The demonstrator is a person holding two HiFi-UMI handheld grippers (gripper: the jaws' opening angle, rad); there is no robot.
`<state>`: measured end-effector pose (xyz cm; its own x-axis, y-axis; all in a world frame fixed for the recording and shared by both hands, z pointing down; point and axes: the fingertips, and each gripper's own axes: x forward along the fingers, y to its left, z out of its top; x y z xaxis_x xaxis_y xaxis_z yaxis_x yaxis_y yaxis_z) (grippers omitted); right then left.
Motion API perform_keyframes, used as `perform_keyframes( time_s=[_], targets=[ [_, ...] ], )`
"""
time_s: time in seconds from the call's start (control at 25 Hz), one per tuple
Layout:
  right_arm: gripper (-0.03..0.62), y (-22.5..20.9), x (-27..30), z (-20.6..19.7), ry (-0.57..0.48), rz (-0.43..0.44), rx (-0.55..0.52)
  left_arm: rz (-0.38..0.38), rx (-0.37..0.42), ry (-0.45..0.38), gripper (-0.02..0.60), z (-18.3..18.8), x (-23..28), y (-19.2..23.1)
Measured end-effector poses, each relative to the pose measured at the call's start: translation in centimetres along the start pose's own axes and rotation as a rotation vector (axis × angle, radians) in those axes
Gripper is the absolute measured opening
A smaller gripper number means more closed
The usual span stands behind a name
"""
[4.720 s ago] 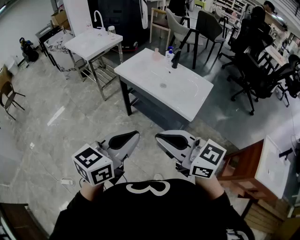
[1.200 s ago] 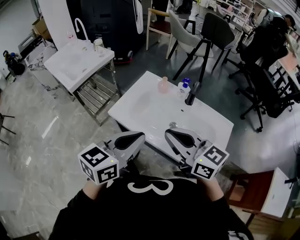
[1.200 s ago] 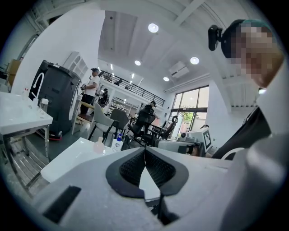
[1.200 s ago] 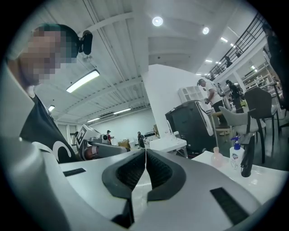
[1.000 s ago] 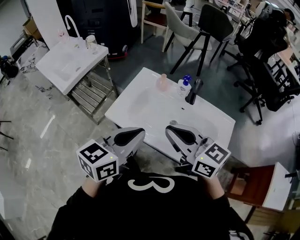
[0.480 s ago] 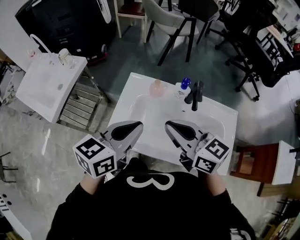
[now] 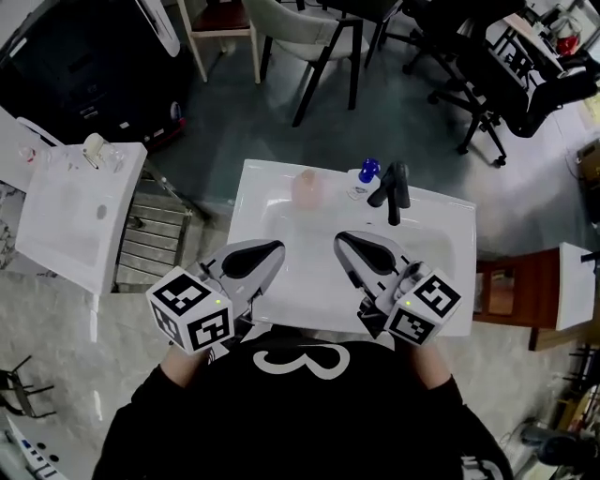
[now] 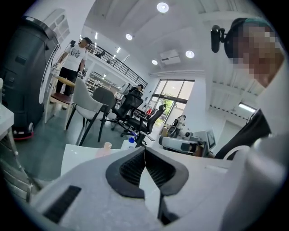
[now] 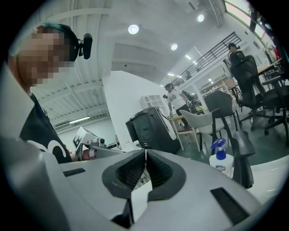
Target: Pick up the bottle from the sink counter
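Note:
A white sink counter (image 7: 281, 272) lies right in front of me. At its far edge stand a pink bottle (image 7: 307, 186), a white pump bottle with a blue cap (image 7: 364, 176) and a black faucet (image 7: 394, 190). My left gripper (image 7: 270, 249) and right gripper (image 7: 343, 240) hover side by side over the near part of the basin, well short of the bottles. Both are shut with nothing between the pads. The left gripper (image 8: 144, 151) view shows the pink bottle (image 8: 106, 148) and the pump bottle (image 8: 130, 143) beyond its tips. From the right gripper (image 9: 145, 153), the pump bottle (image 9: 221, 161) and faucet (image 9: 242, 158) stand to the right.
A second white sink (image 7: 66, 202) on a metal stand is at the left. Chairs (image 7: 309, 28) and office chairs stand behind the counter on the grey floor. A wooden cabinet (image 7: 502, 292) stands close to the counter's right end.
The sink counter has come nearer and now lies squarely in front of me, under both grippers. Both grippers stay shut and side by side.

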<state>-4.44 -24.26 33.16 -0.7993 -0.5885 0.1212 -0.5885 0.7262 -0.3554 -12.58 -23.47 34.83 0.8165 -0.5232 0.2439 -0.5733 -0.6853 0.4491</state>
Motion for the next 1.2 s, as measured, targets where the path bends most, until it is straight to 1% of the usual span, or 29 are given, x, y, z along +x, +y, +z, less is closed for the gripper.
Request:
perform_keyframes(
  time_s=[0.12, 0.24, 0.4, 0.56, 0.72, 0.88, 0.92, 1.0, 1.2],
  targets=[
    [0.015, -0.9, 1.3, -0.7, 0.023, -0.046, -0.007, -0.032, 0.001, 0.024, 0.015, 0.0, 0.6, 1.7],
    [0.015, -1.8, 2.0, -1.3, 0.044, -0.072, -0.011, -0.062, -0.003, 0.048, 0.015, 0.0, 1.5, 2.6],
    [0.015, -3.0, 2.7, -1.3, 0.033, -0.103, -0.028, -0.083, -0.014, 0.072, 0.015, -0.1, 2.7, 3.4],
    [0.017, -4.6, 3.7, -1.4, 0.025, -0.151, -0.040, -0.095, -0.036, 0.090, 0.015, -0.3, 3.4, 4.9],
    [0.017, -6.1, 5.1, -2.1, 0.026, -0.195, -0.051, -0.089, -0.068, 0.106, 0.015, -1.1, 4.0, 6.8],
    [0.020, -7.2, 6.4, -3.4, 0.054, -0.227, -0.075, -0.084, -0.105, 0.112, 0.015, -2.0, 4.5, 8.4],
    [0.030, -7.4, 6.7, -3.7, 0.065, -0.229, -0.079, -0.084, -0.112, 0.112, 0.015, -2.2, 4.6, 8.7],
    [0.081, -7.9, 7.4, -4.3, 0.077, -0.229, -0.075, -0.088, -0.127, 0.112, 0.015, -2.6, 4.9, 9.1],
    [0.118, -9.3, 8.6, -4.8, 0.055, -0.251, -0.034, -0.093, -0.149, 0.122, 0.015, -3.8, 4.9, 10.0]
  ],
)
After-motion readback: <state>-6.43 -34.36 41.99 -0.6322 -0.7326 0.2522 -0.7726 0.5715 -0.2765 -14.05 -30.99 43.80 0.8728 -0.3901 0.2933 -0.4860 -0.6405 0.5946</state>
